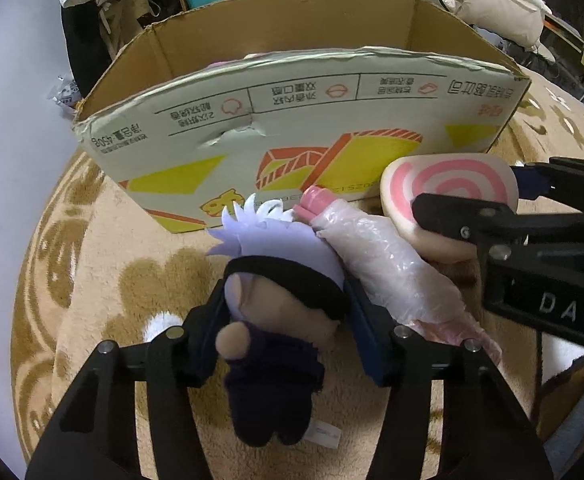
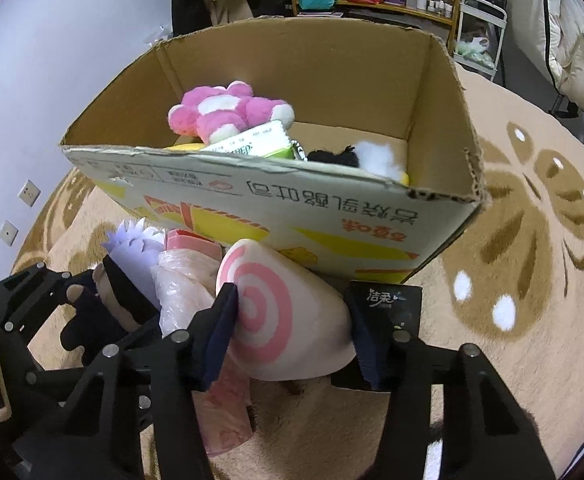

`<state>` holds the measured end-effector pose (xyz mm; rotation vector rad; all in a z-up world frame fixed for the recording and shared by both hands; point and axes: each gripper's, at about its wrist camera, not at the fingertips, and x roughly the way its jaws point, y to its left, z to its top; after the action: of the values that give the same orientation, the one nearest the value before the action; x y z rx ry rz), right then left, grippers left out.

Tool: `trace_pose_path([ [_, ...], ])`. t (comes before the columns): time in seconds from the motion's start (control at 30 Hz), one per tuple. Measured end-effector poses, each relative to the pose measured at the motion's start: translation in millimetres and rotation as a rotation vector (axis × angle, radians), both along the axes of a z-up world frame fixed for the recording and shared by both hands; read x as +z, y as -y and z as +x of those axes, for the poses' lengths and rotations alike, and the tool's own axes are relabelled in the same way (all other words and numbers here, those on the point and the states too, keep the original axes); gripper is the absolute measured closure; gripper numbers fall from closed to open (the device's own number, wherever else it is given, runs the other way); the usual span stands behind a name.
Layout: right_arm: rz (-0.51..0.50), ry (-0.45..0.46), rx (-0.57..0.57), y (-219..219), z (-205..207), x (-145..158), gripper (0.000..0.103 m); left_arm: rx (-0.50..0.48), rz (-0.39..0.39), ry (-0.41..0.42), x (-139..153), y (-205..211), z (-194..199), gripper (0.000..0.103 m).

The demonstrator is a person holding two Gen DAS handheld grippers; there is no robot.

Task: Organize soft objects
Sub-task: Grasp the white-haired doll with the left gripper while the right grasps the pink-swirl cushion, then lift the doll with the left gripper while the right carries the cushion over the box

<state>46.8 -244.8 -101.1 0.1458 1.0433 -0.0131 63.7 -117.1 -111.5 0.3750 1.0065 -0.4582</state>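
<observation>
Two grips: left gripper jaws clamping purple-haired doll, right gripper jaws clamping swirl cushion.

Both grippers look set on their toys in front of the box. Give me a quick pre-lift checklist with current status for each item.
1. Left gripper closed on the plush doll: ok, both pads press on its head.
2. Right gripper closed on the swirl cushion: ok, pads squeeze both sides.
3. Wrapped pink bottle clear of both grips: cannot tell, it lies between the doll and the cushion and touches both.
4. Room in the cardboard box: ok, bare floor shows at the right, beside the pink plush bear.
5. Path over the box's near wall: not ok yet, both toys sit on the rug below its rim.
</observation>
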Motion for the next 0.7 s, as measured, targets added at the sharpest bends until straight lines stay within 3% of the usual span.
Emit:
trace_pose_path([
  [0.43, 0.016, 0.002, -0.016, 5.1, -7.8, 7.2, 0.06, 0.09, 0.015, 0.07, 14.3, -20.1, -7.0, 0.049],
  [0.7, 0.011, 0.064, -0.061, 14.4, -25.3, 27.9, 0.066, 0.14, 0.029, 0.15, 31.3, -37.0, -20.8, 0.05],
])
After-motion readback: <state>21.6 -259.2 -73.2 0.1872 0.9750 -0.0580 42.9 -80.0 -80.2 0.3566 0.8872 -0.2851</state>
